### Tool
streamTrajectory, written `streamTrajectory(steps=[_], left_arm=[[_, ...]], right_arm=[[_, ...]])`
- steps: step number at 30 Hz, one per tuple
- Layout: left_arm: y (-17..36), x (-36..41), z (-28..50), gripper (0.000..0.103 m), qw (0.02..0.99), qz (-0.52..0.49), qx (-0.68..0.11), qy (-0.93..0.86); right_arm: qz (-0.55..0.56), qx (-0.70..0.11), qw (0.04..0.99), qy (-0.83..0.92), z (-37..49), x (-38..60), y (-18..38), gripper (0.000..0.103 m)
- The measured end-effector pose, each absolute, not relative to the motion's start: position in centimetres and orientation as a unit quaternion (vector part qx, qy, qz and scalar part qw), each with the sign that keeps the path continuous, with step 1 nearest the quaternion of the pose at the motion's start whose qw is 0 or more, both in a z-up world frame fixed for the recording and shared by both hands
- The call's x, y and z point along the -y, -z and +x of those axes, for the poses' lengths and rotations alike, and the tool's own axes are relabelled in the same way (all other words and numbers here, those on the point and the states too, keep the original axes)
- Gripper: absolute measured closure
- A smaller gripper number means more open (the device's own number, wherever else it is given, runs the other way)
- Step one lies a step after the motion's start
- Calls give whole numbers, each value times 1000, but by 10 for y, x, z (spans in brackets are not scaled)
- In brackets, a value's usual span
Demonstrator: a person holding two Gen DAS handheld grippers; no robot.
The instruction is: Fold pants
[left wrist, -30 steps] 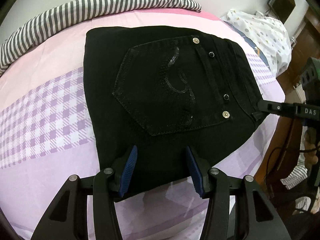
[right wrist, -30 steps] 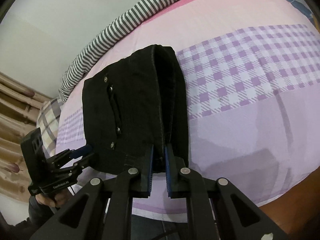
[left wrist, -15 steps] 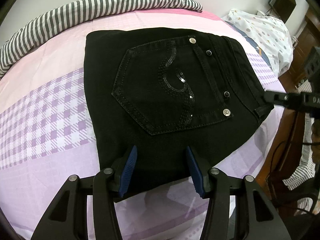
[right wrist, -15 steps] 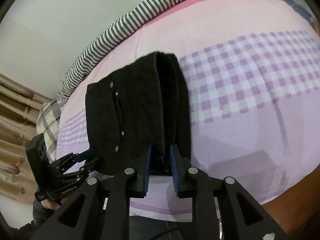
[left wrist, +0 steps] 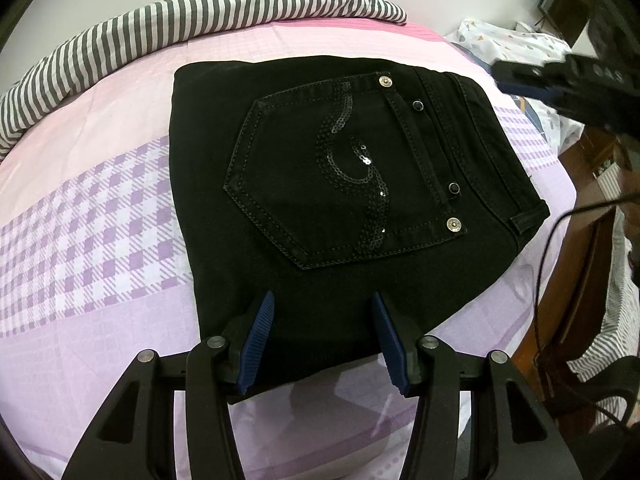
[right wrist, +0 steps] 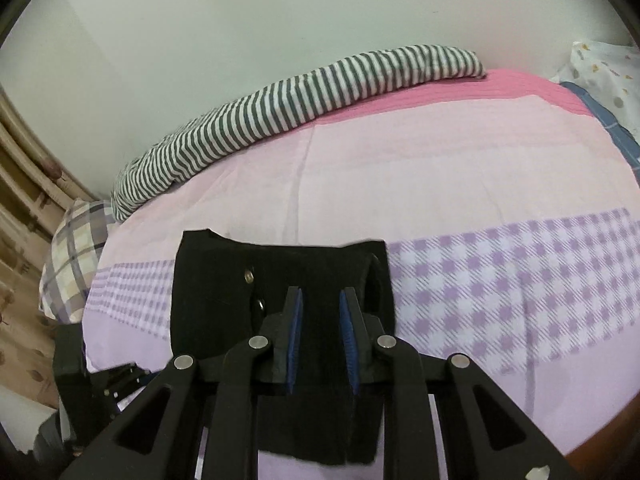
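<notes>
Black pants (left wrist: 320,180), folded into a compact rectangle, lie flat on the pink and purple checked bedsheet (left wrist: 100,220) with the sequined back pocket facing up. My left gripper (left wrist: 324,300) hovers over their near edge; it is open, its blue pads wide apart and pressing on nothing. My right gripper (left wrist: 500,70) is blurred and raised above the waistband side, clear of the cloth. In the right wrist view the right gripper (right wrist: 320,292) is open by a narrow gap. The pants (right wrist: 212,292) lie below and behind it, not pinched.
A grey and white striped blanket (left wrist: 200,20) runs along the far side of the bed by the wall. A white patterned pillow (left wrist: 520,44) lies at the far right, a plaid pillow (right wrist: 76,248) at the other end. A black cable (left wrist: 540,280) hangs past the bed's right edge.
The right gripper let go of the folded waistband edge, then rose and drew away from the pants. The pants settled flat. The left gripper stayed where it was.
</notes>
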State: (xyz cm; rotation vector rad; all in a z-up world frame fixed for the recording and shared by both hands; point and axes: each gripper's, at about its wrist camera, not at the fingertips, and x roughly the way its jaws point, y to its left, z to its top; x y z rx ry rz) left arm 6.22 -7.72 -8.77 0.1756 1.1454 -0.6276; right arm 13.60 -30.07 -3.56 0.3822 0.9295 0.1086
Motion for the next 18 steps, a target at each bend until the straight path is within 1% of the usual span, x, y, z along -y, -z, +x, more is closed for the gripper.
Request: streamTrajectory(steps=[3, 6, 8, 14, 16, 18], left_arm=[[88, 77, 63, 51, 791, 81, -532, 292], [88, 77, 63, 51, 791, 80, -532, 292], [88, 76, 63, 50, 791, 80, -532, 292], [88, 79, 62, 50, 793, 71, -531, 292], [86, 76, 63, 50, 796, 61, -527, 292], [84, 74, 63, 50, 800, 59, -523, 288]], right_arm=[[174, -465, 867, -47, 152, 298, 49, 84], [164, -491, 855, -37, 165, 299, 72, 89], [169, -498, 850, -38, 169, 300, 81, 89], [167, -500, 849, -42, 164, 298, 79, 89], [170, -497, 850, -47, 155, 296, 74, 85], [170, -491, 853, -51, 141, 293, 67, 85]])
